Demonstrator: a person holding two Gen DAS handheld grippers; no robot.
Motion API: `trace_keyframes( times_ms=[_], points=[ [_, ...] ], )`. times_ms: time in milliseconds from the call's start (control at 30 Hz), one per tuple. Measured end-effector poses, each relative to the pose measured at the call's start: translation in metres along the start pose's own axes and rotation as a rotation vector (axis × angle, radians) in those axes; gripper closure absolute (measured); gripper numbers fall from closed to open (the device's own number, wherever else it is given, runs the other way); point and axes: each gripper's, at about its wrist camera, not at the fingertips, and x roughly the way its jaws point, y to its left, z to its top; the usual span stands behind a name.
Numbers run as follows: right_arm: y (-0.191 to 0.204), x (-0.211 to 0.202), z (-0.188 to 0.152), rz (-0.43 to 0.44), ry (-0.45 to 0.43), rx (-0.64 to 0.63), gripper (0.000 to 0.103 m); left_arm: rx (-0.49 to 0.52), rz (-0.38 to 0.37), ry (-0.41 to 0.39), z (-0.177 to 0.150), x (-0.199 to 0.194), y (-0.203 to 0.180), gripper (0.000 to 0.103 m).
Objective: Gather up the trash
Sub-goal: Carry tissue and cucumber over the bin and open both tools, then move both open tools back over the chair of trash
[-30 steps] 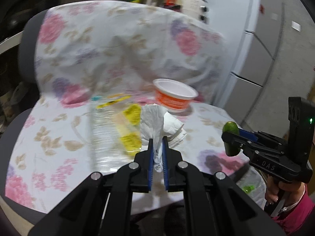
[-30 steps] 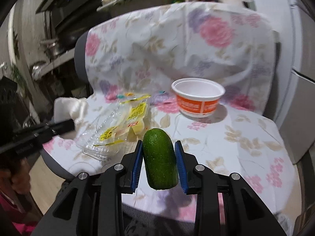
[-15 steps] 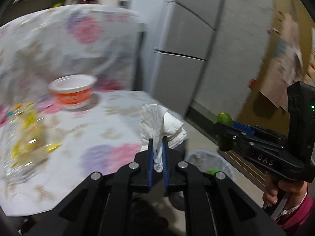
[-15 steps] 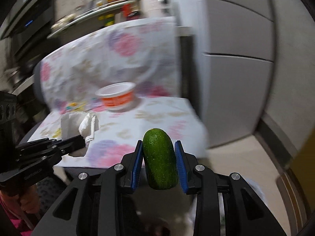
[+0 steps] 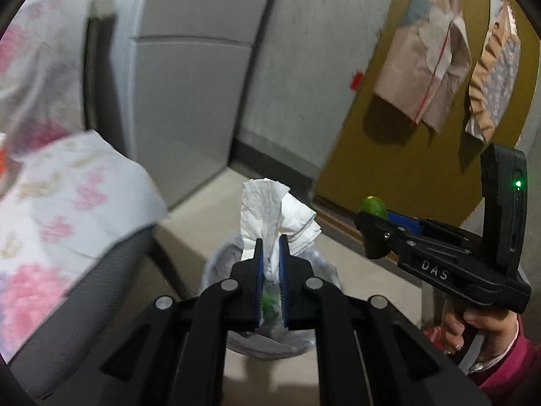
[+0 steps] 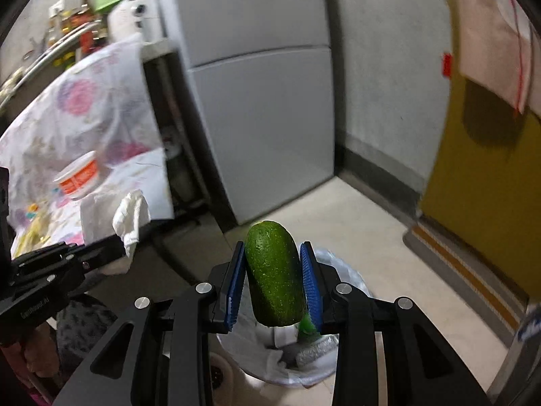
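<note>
My left gripper point(image 5: 270, 253) is shut on a crumpled white tissue point(image 5: 270, 209) and holds it above a trash bin lined with a clear bag point(image 5: 219, 264) on the floor. My right gripper point(image 6: 273, 270) is shut on a green cucumber piece point(image 6: 273, 274), held upright over the same bin point(image 6: 348, 280), which holds some trash. The right gripper also shows in the left wrist view point(image 5: 372, 233), to the right of the bin. The left gripper with the tissue shows in the right wrist view point(image 6: 111, 247), at the left.
A chair with a floral cloth point(image 5: 67, 196) stands left of the bin; an orange-and-white cup point(image 6: 79, 176) and plastic wrappers lie on it. A grey refrigerator point(image 6: 257, 101) stands behind. A yellow door point(image 6: 490, 186) is at the right.
Both grippers swung right, away from the chair seat, and now hang over the floor bin. Each keeps its hold: tissue in the left, cucumber in the right.
</note>
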Motion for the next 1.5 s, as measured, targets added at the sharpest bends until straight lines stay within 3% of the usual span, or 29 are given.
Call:
trace_keyframes(
  times_ms=[167, 200, 233, 300, 333, 567, 867, 1067, 1267, 1500],
  points=[
    [-0.015, 0.029, -0.010, -0.017, 0.056, 0.051, 0.069, 0.015, -0.023, 0.064, 0.002, 0.030, -0.002, 0.094],
    [-0.016, 0.034, -0.011, -0.020, 0.064, 0.058, 0.069, 0.016, -0.025, 0.072, 0.002, 0.033, -0.002, 0.086],
    [-0.018, 0.038, -0.011, -0.022, 0.072, 0.065, 0.070, 0.014, -0.025, 0.077, 0.003, 0.035, 0.000, 0.067],
    [-0.018, 0.044, -0.010, -0.023, 0.087, 0.071, 0.067, -0.005, -0.024, 0.082, 0.003, 0.038, 0.005, 0.051],
    [-0.018, 0.045, -0.009, -0.027, 0.090, 0.070, 0.067, -0.012, -0.026, 0.083, 0.004, 0.039, 0.007, 0.049],
    [-0.012, 0.025, 0.001, -0.048, 0.027, 0.051, 0.067, -0.065, 0.006, 0.032, 0.009, 0.018, 0.025, 0.049],
    [0.035, -0.017, 0.028, 0.027, -0.107, -0.004, 0.067, -0.105, 0.155, -0.097, 0.009, -0.055, 0.059, 0.049],
    [0.101, -0.034, 0.041, 0.148, -0.153, -0.086, 0.065, -0.119, 0.223, -0.153, -0.010, -0.113, 0.083, 0.049],
    [0.181, -0.025, 0.037, 0.279, -0.095, -0.223, 0.059, -0.162, 0.344, -0.199, -0.037, -0.176, 0.119, 0.049],
    [0.278, -0.012, 0.026, 0.406, -0.038, -0.383, 0.054, -0.287, 0.557, -0.234, -0.075, -0.242, 0.178, 0.049]
  ],
)
